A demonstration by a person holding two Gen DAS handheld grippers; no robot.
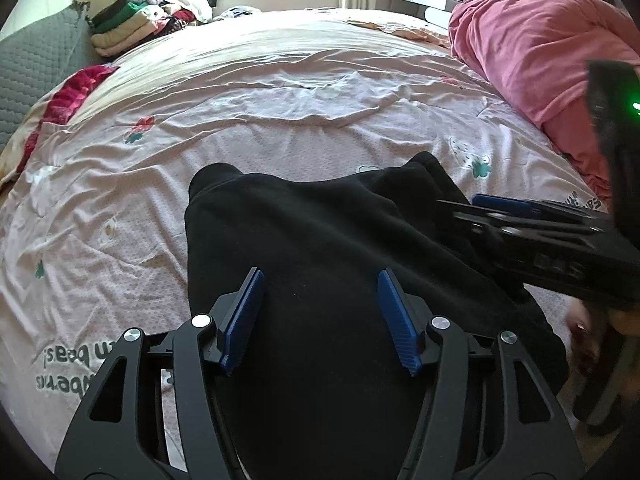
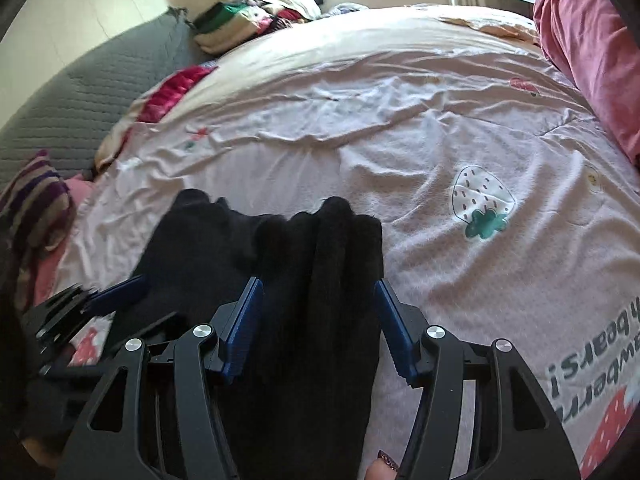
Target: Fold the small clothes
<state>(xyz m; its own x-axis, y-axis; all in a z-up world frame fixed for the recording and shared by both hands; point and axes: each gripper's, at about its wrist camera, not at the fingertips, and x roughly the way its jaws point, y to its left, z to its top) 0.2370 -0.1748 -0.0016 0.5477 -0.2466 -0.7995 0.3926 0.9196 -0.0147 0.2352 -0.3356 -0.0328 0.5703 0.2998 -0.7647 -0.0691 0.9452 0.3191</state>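
Note:
A black fleece garment (image 1: 320, 248) lies on the pink printed bedsheet (image 1: 280, 120) near the front edge of the bed. My left gripper (image 1: 322, 312) is open, its blue pads straddling the garment's near part just above it. My right gripper (image 2: 318, 320) is open too, its blue pads on either side of a bunched, ridged part of the same garment (image 2: 304, 264). In the left wrist view the right gripper (image 1: 500, 208) comes in from the right at the garment's right edge. In the right wrist view the left gripper (image 2: 116, 292) shows at the garment's left edge.
A crumpled dusty-pink blanket (image 1: 540, 52) lies at the right of the bed. A stack of folded clothes (image 1: 124, 24) sits at the far left on a grey quilted cover (image 1: 36, 72). A red cloth (image 1: 76, 92) lies at the left edge. A striped item (image 2: 36, 204) is at the near left.

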